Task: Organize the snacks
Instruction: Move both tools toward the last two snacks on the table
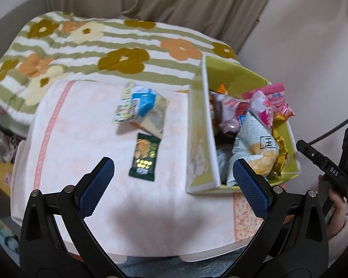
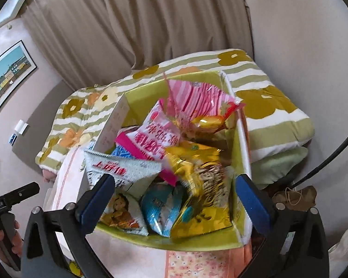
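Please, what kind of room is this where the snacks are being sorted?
Most likely a bedroom in a home. A flower-patterned quilt lies spread as on a bed behind the small table, beige curtains hang at the back, and a framed picture is on the wall.

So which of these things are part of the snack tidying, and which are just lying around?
Part of the job:
green box
dark green packet
blue and white packets
gold packet
left gripper
right gripper

Just lying about:
flowered blanket
curtain
framed picture
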The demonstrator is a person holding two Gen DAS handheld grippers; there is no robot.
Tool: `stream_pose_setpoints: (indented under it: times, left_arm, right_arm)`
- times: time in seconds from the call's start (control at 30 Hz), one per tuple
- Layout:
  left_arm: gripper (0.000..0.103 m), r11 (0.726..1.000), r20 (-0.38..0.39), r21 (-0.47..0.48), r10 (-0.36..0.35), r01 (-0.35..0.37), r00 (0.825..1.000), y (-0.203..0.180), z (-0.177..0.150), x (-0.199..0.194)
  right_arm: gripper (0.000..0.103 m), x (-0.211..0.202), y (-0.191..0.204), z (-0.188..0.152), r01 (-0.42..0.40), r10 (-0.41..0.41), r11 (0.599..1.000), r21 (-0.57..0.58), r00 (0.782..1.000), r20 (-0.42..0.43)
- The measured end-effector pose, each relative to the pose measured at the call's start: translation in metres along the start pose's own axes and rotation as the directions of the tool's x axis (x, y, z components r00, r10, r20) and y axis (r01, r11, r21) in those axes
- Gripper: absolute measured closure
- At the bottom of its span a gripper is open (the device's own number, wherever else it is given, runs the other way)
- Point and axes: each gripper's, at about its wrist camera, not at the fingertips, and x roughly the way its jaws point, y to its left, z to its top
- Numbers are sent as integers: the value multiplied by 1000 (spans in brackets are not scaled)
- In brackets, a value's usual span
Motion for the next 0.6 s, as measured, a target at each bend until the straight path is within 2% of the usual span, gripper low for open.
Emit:
stream_pose_setpoints:
  times: [0.13, 0.33, 0.47, 0.6]
  left_arm:
    - [1, 1000, 31, -28, 14, -13, 999, 19, -2, -13]
    - [1, 999, 60, -36, -7, 9, 998, 46, 13, -23]
    - [1, 999, 61, 28, -35, 34, 997, 61, 34, -25]
    - [1, 994, 39, 88, -67, 64, 997, 77, 56, -22]
  right_arm:
    - [0, -5, 18, -1, -18, 17, 999, -35, 1000, -14]
    - [0, -16, 64, -3, -23, 24, 995, -99, 1000, 14]
    - [0, -18, 100, -3, -28, 34, 992, -123, 998, 53]
    - [0, -5, 136, -2, -33, 39, 994, -108, 998, 51]
